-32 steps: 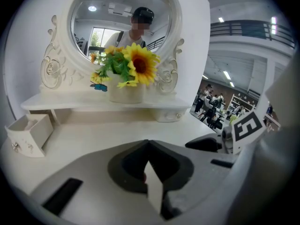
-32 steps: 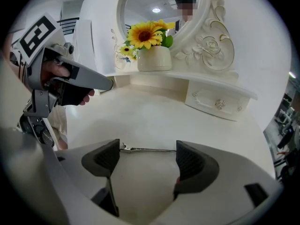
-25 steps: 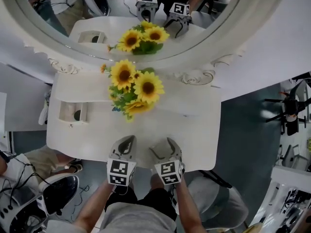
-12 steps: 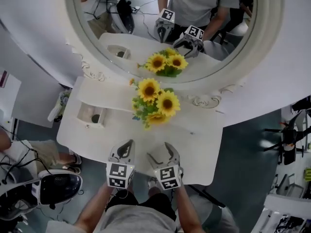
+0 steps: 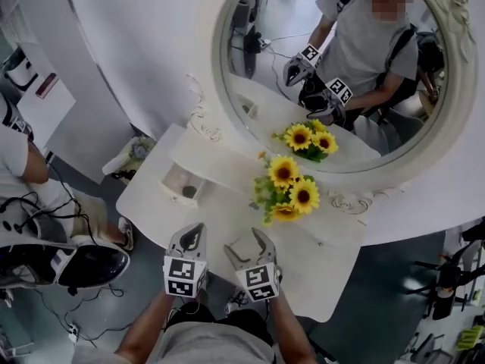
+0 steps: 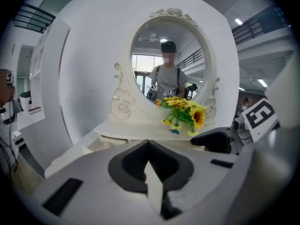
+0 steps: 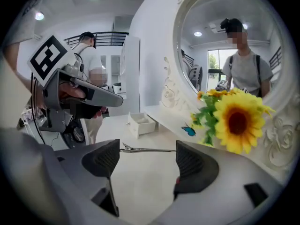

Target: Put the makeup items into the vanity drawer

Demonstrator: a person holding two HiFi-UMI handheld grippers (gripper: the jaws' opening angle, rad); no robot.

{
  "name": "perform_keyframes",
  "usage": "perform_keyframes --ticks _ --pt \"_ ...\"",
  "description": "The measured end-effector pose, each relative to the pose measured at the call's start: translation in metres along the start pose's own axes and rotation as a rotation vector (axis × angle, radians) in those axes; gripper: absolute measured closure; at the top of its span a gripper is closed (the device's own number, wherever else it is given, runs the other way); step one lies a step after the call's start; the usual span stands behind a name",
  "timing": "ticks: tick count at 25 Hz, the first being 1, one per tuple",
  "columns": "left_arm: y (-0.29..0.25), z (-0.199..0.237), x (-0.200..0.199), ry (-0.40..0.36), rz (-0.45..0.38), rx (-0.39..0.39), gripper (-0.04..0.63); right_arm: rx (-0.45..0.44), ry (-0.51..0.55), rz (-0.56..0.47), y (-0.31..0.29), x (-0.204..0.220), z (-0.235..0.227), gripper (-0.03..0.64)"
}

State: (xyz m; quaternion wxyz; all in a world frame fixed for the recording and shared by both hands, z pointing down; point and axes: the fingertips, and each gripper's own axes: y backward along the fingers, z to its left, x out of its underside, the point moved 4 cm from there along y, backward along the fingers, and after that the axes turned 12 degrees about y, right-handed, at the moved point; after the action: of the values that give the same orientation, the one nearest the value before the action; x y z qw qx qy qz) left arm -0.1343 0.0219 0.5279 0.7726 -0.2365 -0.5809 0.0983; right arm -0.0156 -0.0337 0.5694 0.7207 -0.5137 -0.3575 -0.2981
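Observation:
A white vanity table (image 5: 318,260) stands under an oval mirror (image 5: 250,89). Its small drawer (image 5: 182,182) is pulled open at the left, and something dark lies inside. In the right gripper view a thin silver hair clip (image 7: 147,149) lies on the tabletop, with a blue butterfly clip (image 7: 189,131) beyond it by the flowers. My right gripper (image 5: 246,243) hovers at the front edge, open, with the hair clip lying just past its tips. My left gripper (image 5: 195,232) is beside it, shut, and I see nothing between its pads.
A bunch of sunflowers (image 5: 290,192) stands mid-table in front of the mirror. A person (image 5: 19,165) sits at the left beside a dark rounded object (image 5: 91,264) on the floor. A stand with cables (image 5: 447,279) is at the right.
My head view has swung and tilted up, so the mirror now sits upper right and shows the person's reflection. Both grippers stay near the table's front edge.

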Motion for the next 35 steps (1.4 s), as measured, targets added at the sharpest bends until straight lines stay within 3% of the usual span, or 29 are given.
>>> perform_keyframes --ticks 8,17,35 --pt "0.025 0.063 -0.016 0.063 -0.068 -0.129 0.595 -0.097 0.088 -0.064 -0.049 -0.057 0.018 0.227" --pt "0.032 0.12 -0.029 0.118 -0.08 -0.209 0.595 -0.158 0.143 -0.08 -0.108 -0.101 0.027 0.225" --pt "-0.017 0.206 -0.02 0.164 0.021 -0.196 0.595 -0.173 0.041 -0.001 -0.22 -0.112 0.028 0.225"
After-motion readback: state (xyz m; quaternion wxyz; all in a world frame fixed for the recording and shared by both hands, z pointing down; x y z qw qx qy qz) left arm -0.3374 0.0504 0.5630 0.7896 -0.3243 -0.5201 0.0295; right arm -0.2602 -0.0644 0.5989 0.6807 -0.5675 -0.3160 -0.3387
